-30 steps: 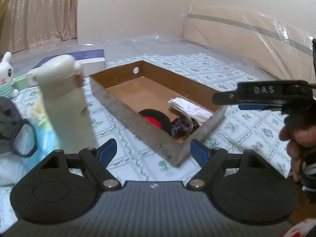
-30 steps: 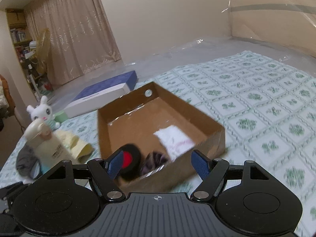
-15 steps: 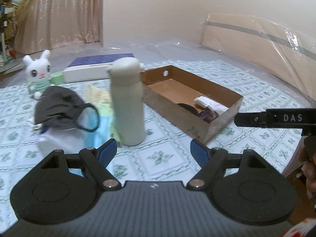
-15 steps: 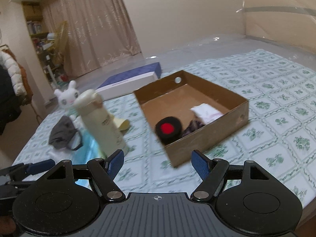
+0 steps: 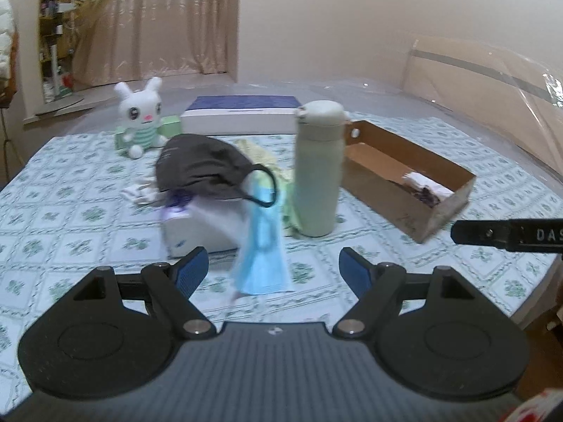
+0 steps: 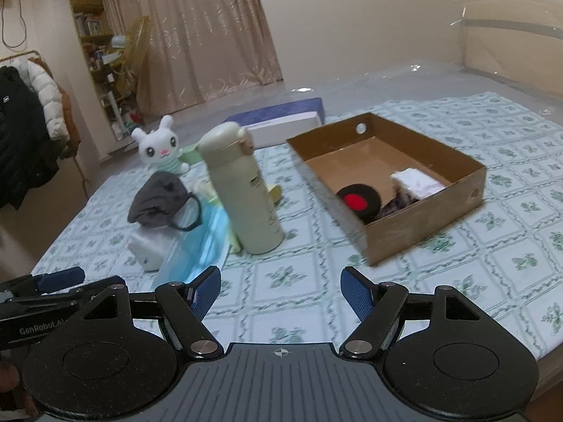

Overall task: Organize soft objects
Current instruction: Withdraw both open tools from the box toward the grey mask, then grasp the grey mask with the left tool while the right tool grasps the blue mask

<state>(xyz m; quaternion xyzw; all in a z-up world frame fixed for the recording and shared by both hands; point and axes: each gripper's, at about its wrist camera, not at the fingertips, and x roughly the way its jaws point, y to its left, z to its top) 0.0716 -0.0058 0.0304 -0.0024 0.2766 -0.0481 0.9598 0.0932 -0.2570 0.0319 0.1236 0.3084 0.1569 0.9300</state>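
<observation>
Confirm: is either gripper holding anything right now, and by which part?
Nothing is held. The left gripper and the right gripper both stand open with only the bedspread visible between their fingers.

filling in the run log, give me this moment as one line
left gripper open, empty | right gripper open, empty | grey mask, rabbit plush outside cardboard box | bottle upright

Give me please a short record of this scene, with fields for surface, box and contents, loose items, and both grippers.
surface: bed with green-patterned sheet
box: open cardboard box
box contents: black disc with red centre, white folded cloth, dark purple item
loose items: grey face mask, blue face mask, beige bottle standing upright, white rabbit plush
left gripper: open, holds nothing
right gripper: open, holds nothing
</observation>
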